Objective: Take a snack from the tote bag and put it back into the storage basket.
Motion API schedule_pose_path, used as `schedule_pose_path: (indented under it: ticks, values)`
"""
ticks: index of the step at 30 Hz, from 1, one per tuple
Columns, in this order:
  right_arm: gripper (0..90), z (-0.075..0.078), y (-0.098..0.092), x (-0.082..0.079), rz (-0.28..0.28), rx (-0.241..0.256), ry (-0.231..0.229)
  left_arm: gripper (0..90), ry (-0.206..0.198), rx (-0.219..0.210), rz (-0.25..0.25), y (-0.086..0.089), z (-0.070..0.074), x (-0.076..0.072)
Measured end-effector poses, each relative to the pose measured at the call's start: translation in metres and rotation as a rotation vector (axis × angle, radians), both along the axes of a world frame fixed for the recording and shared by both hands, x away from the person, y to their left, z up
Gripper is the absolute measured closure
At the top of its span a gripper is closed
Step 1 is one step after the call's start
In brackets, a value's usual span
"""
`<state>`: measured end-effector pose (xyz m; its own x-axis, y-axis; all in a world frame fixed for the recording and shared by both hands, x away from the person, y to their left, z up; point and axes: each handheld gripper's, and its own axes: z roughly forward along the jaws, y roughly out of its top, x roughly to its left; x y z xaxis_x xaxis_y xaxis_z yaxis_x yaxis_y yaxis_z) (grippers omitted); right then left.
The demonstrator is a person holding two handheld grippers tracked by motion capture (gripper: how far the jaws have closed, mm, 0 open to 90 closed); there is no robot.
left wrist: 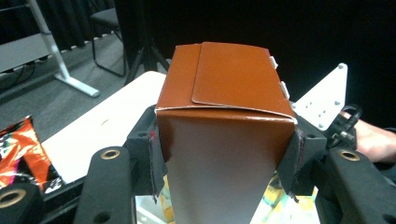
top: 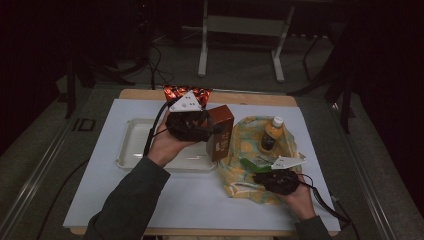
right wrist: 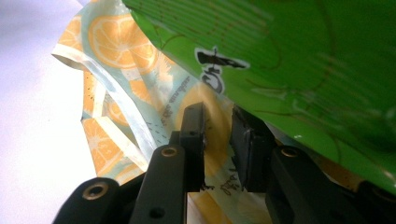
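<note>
My left gripper (top: 212, 131) is shut on a brown carton box (top: 223, 120) and holds it upright above the right end of a clear tray (top: 135, 142). In the left gripper view the box (left wrist: 224, 93) stands clamped between both pads of that gripper (left wrist: 226, 158). An orange-slice printed bag (top: 250, 130) lies at the right, with a juice bottle (top: 271, 134) standing in it. At the bag's near edge, my right gripper (top: 257, 168) pinches its fabric. In the right gripper view this gripper (right wrist: 217, 140) has its jaws nearly together on the bag (right wrist: 116, 51), under a green packet (right wrist: 303, 60).
A red-orange snack packet (top: 186, 92) lies at the table's far edge, behind the left gripper, and also shows as a packet (left wrist: 18, 149) in the left gripper view. A table frame's white legs (top: 202, 55) stand on the floor beyond.
</note>
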<state>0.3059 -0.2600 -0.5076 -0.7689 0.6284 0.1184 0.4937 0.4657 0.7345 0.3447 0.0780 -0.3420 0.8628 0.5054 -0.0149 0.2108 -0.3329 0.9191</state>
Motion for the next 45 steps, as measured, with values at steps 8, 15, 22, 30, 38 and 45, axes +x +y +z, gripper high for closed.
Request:
schedule_pose_path:
  ticks: [8,15,22,30,38,45]
  values:
    - [74.9,0.0,0.0,0.0,-0.001,0.001,0.0,42.7,0.003,0.008,0.017,0.009,-0.005,0.002]
    - [74.9,0.001,-0.001,0.0,-0.002,0.002,-0.001,42.7,0.005,0.031,0.029,0.016,-0.009,0.003]
    - [74.9,0.001,-0.001,0.0,-0.005,0.004,0.001,42.7,0.016,0.017,0.058,0.03,-0.016,0.006]
    - [75.0,0.001,-0.001,0.0,-0.004,0.002,0.0,42.7,0.026,0.021,0.09,0.043,-0.022,0.008]
    - [75.0,0.001,-0.001,0.0,-0.005,0.005,0.0,42.7,0.029,0.027,0.108,0.052,-0.026,0.009]
    - [74.9,0.001,-0.001,0.0,-0.004,0.004,0.0,42.7,0.024,0.055,0.122,0.061,-0.028,0.009]
